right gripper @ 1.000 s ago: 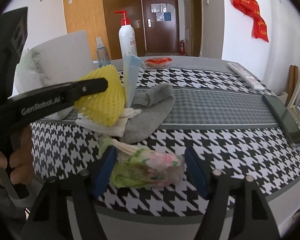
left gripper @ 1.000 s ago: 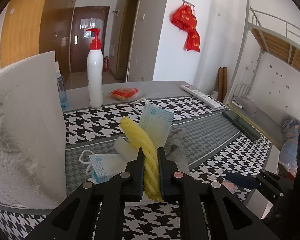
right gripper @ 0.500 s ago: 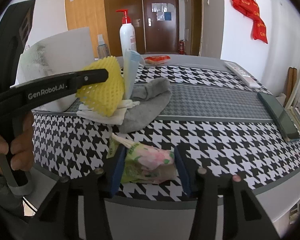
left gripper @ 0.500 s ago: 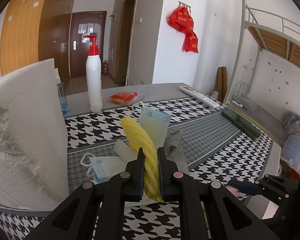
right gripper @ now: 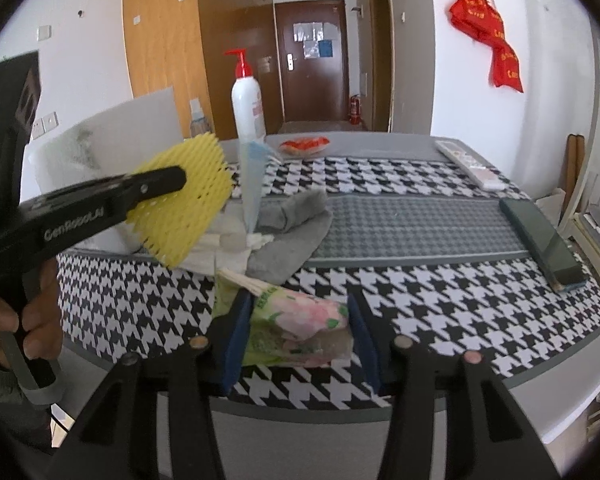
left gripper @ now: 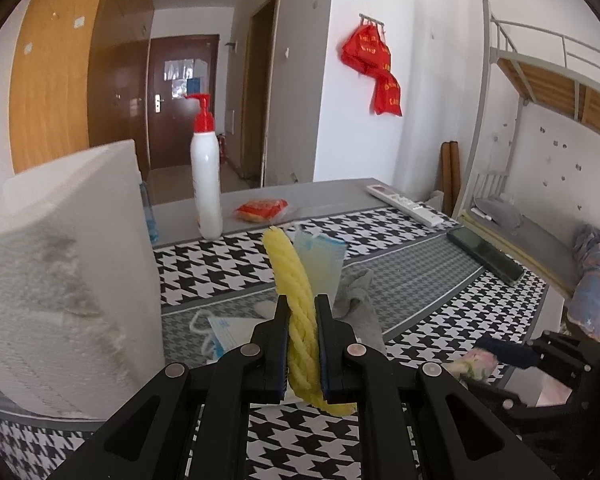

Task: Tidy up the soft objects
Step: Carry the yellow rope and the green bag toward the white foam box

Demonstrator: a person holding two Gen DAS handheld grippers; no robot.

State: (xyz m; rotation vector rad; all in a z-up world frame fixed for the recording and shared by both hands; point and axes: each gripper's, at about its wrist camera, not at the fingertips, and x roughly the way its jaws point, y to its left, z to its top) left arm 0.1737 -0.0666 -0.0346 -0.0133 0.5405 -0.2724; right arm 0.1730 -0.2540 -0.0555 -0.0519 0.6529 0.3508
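My left gripper (left gripper: 302, 312) is shut on a yellow foam net sleeve (left gripper: 292, 280) and holds it up above the table; it shows side-on in the right wrist view (right gripper: 180, 204). My right gripper (right gripper: 298, 300) is shut on a green and pink tissue pack (right gripper: 296, 324), lifted off the houndstooth cloth near the front edge; the pack also shows in the left wrist view (left gripper: 476, 362). A grey sock (right gripper: 292, 232), a blue face mask (left gripper: 224, 334) and white tissues (right gripper: 224, 250) lie in a pile behind.
A white foam block (left gripper: 64, 272) stands at the left. A pump bottle (right gripper: 247, 108), a small blue bottle (right gripper: 199, 122), a red snack pack (right gripper: 305, 145), a power strip (right gripper: 470, 162) and a dark green case (right gripper: 540, 240) sit on the table.
My right gripper has closed on the tissue pack and lifted it off the cloth. My left gripper has raised the yellow foam sleeve a little higher.
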